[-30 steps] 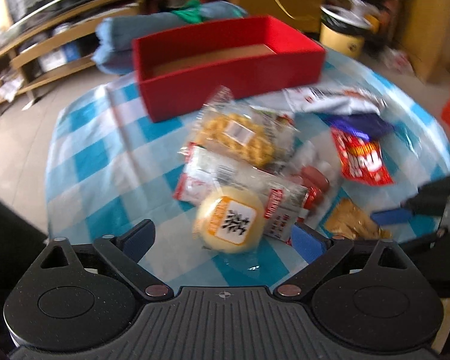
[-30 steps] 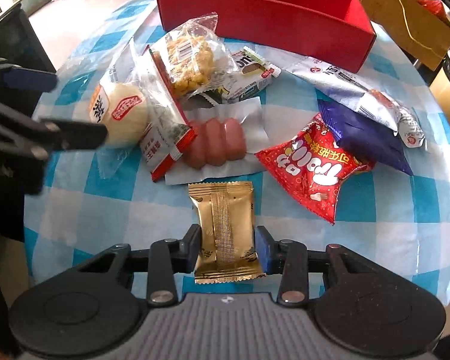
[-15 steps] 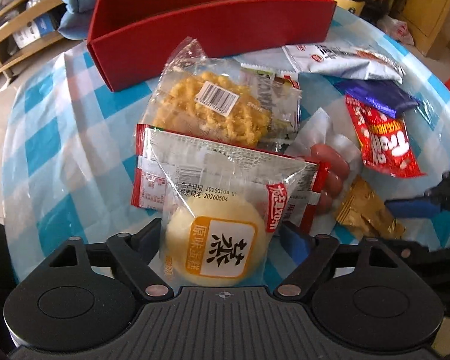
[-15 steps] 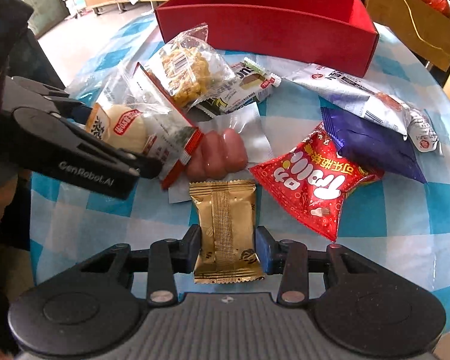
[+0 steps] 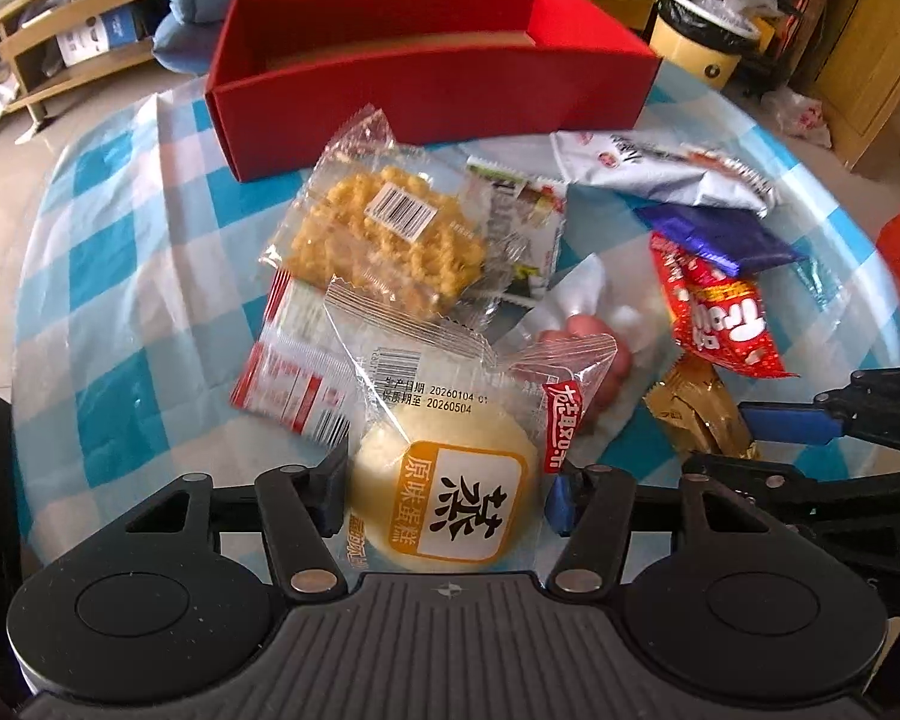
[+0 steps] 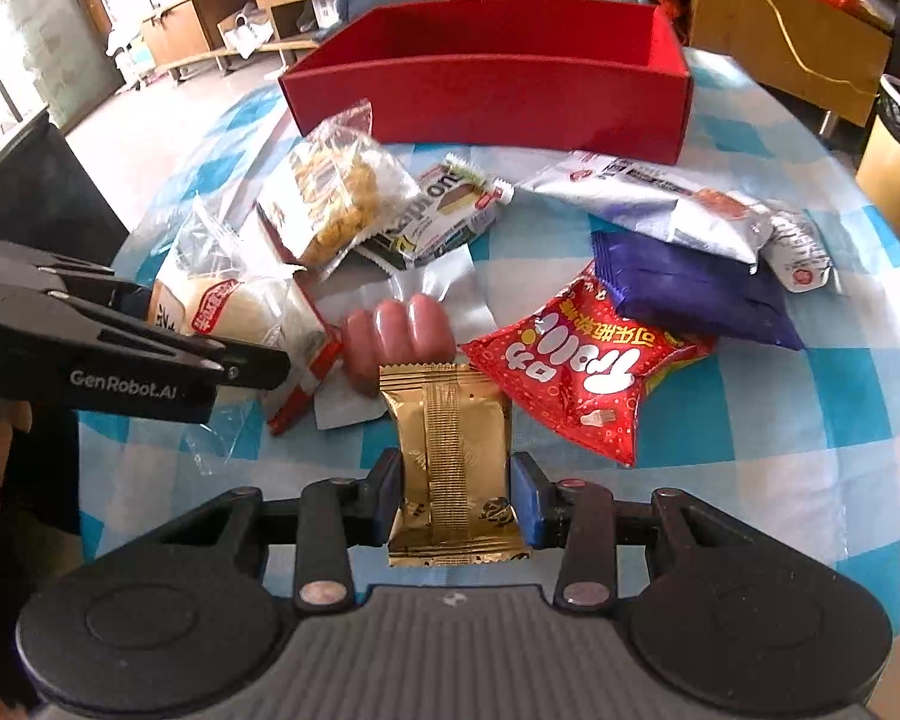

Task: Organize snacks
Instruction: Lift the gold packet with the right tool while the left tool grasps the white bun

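My left gripper (image 5: pixel 444 495) is shut on a round yellow steamed cake in clear wrap (image 5: pixel 444 498), raised a little off the table; the cake also shows in the right wrist view (image 6: pixel 222 306). My right gripper (image 6: pixel 455 501) is shut on a gold foil packet (image 6: pixel 450 450), also lifted. An empty red box (image 5: pixel 426 96) stands at the far side of the table, also in the right wrist view (image 6: pixel 498 78). Between box and grippers lie a yellow crumbly snack bag (image 5: pixel 384 240), sausages (image 6: pixel 399 336), a red bag (image 6: pixel 588 372), a purple bag (image 6: pixel 690 294) and a silver bag (image 6: pixel 660 204).
The table has a blue-and-white checked cloth (image 5: pixel 120 276). A red-and-white pack (image 5: pixel 294 378) lies under the cake. A wafer pack (image 6: pixel 438 222) sits by the yellow snack. Wooden shelves (image 5: pixel 60 54) and a bin (image 5: pixel 702 42) stand beyond the table.
My left gripper moved in around the steamed cake, shut on it and lifted it. My right gripper kept its hold on the gold packet and raised it slightly.
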